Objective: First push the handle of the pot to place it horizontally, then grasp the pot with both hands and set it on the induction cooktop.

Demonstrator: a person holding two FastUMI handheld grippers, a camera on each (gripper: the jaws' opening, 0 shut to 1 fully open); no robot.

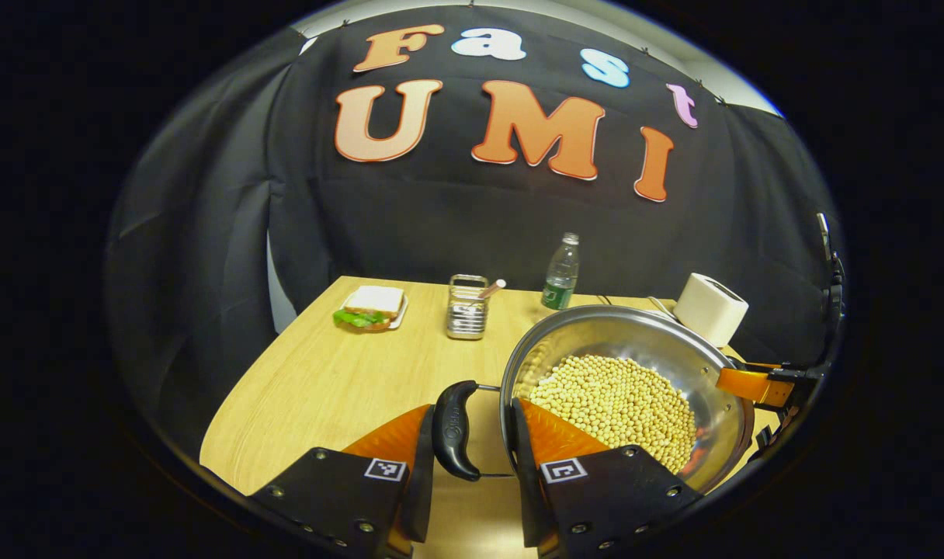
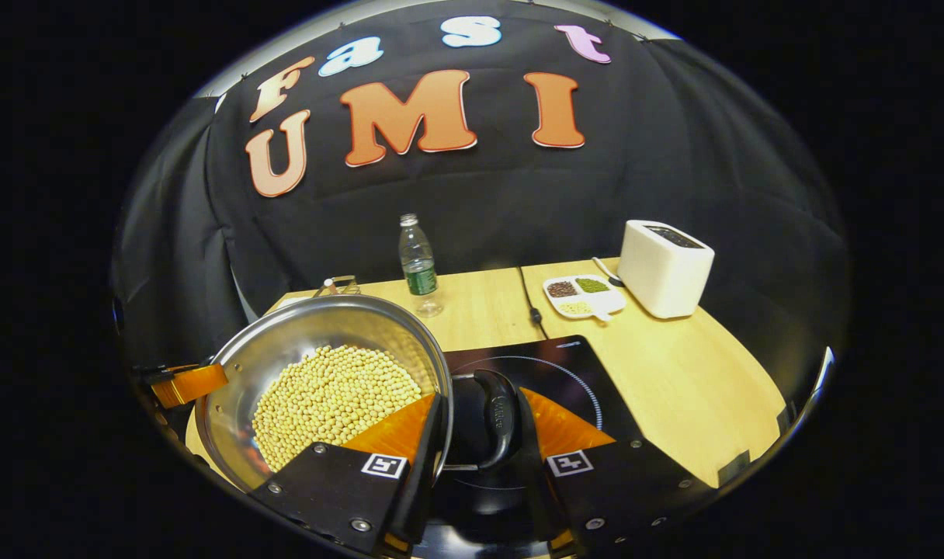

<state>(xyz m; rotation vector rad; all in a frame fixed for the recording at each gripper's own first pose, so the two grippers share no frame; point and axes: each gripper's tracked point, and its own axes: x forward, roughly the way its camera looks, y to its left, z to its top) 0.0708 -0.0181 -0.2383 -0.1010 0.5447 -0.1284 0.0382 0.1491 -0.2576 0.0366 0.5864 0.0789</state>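
a shiny steel pot [image 1: 658, 349], wide and shallow like a wok, holds a bed of pale yellow beans [image 1: 612, 404] heaped on its floor. it carries two dark curved side handles, one on each flank, so its long axis runs handle to handle across the table [image 1: 317, 373], roughly level.

in the left gripper view the left gripper [image 1: 472, 458] straddles one dark handle [image 1: 455, 429]; its fingers are spread and stand just beside the handle, and contact cannot be told. beyond the pot's far rim the other gripper's finger shows.

in the right gripper view the right gripper [image 2: 480, 446] straddles the opposite handle [image 2: 499, 419], one finger inside the pot [image 2: 324, 326] rim, one outside; the fingers sit close, but whether they press it cannot be told. the pot sits beside and partly over the black induction cooktop [image 2: 565, 365], whether resting or lifted is unclear.

farther back stand a water bottle [image 2: 418, 264], a white toaster [image 2: 664, 268], a divided dish [image 2: 582, 295], a sandwich plate [image 1: 373, 308] and a wire holder [image 1: 467, 307].
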